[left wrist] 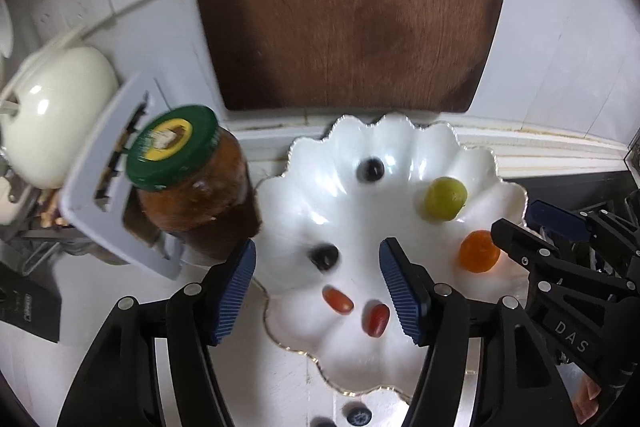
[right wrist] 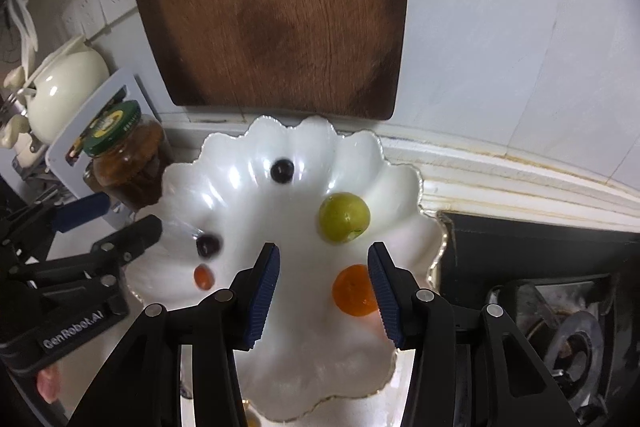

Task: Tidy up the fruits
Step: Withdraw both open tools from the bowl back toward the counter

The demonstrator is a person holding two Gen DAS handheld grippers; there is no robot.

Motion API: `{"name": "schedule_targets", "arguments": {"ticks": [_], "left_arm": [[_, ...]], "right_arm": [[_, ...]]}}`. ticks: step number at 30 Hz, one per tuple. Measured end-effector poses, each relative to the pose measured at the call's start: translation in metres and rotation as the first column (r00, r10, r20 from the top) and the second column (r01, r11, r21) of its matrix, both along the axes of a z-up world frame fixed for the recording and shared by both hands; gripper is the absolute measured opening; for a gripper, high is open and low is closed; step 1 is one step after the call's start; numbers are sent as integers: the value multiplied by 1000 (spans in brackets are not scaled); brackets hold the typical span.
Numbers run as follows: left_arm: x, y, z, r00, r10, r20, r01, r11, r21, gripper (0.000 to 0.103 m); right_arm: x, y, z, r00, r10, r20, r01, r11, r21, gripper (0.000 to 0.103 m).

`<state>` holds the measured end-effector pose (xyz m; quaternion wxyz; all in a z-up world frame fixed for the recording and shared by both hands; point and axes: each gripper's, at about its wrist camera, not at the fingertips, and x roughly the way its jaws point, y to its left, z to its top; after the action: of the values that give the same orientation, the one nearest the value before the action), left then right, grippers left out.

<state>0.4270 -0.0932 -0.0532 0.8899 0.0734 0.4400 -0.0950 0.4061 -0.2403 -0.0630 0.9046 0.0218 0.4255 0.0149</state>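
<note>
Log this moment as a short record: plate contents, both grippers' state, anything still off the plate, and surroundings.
plate: white scalloped plate, gold rim
on plate: green fruit, orange fruit, two dark berries, two red oblong fruits
left gripper: open over the plate, holding nothing
right gripper: open, orange fruit beside one of its fingers, not gripped
off plate: blueberry on the counter
surroundings: jar with green lid, wooden board

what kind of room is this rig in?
Most likely a home kitchen counter. A wooden cutting board leans on the tiled wall, a gas stove burner sits at the right, and a green-lidded jar stands beside the scalloped white plate of fruit.
</note>
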Motion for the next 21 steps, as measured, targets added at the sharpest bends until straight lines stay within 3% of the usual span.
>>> {"name": "schedule_targets", "arguments": {"ticks": [11,21], "left_arm": [[-43,18,45,993,11,119,-7,999,-37,68],[-90,34,78,969,17,245,-5,999,-47,71]], "right_arm": [[-50,7,45,986,10,167,-5,1000,-29,47],[-88,22,71,959,38,280,-34,999,-19,47]]}}
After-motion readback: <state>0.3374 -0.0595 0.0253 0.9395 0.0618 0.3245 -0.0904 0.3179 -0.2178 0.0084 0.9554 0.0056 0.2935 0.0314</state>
